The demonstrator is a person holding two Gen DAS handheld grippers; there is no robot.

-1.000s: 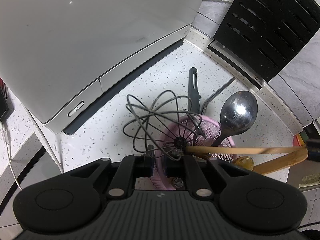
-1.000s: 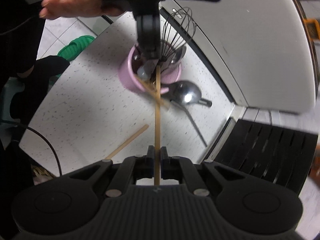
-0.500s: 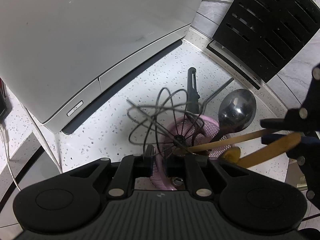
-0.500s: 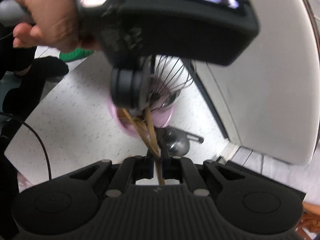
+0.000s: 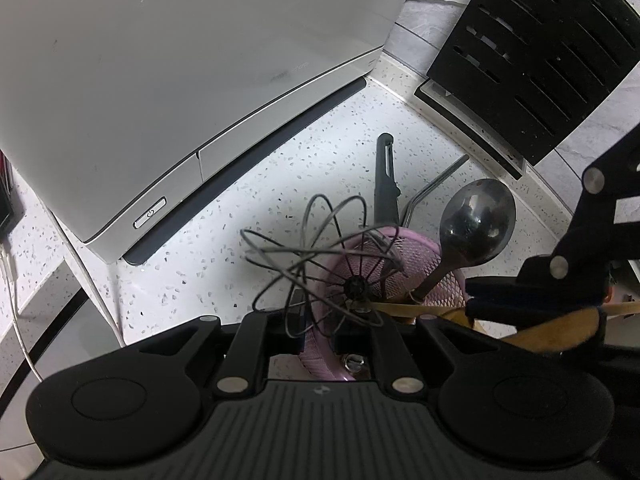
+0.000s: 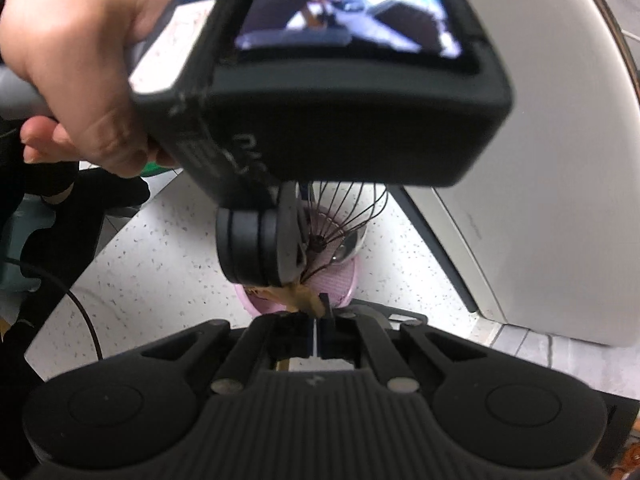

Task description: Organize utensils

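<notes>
A pink mesh utensil holder [image 5: 420,248] [image 6: 344,280] stands on the speckled counter. In it are a wire whisk [image 5: 320,248] [image 6: 348,208], a metal spoon [image 5: 476,220], a black-handled tool [image 5: 386,176] and a wooden spoon [image 5: 560,332]. My left gripper [image 5: 320,320] [image 6: 280,256] is shut on the holder's near rim, one finger outside and one inside. My right gripper [image 6: 318,312] [image 5: 476,300] is right at the holder, its jaws closing tight on a wooden chopstick [image 5: 408,308] [image 6: 308,300]. The chopstick's far end reaches in under the whisk.
A large white appliance [image 5: 200,60] [image 6: 540,160] stands close behind the holder. A black slatted rack [image 5: 540,40] leans in the corner. A thin metal rod [image 5: 440,180] lies by the holder. A hand [image 6: 80,60] holds the left gripper, and a black cable [image 6: 80,308] crosses the counter.
My right gripper has come in close to the holder and tipped further down, bringing the chopstick's tip into it. The whisk has shifted a little. My left gripper has stayed put.
</notes>
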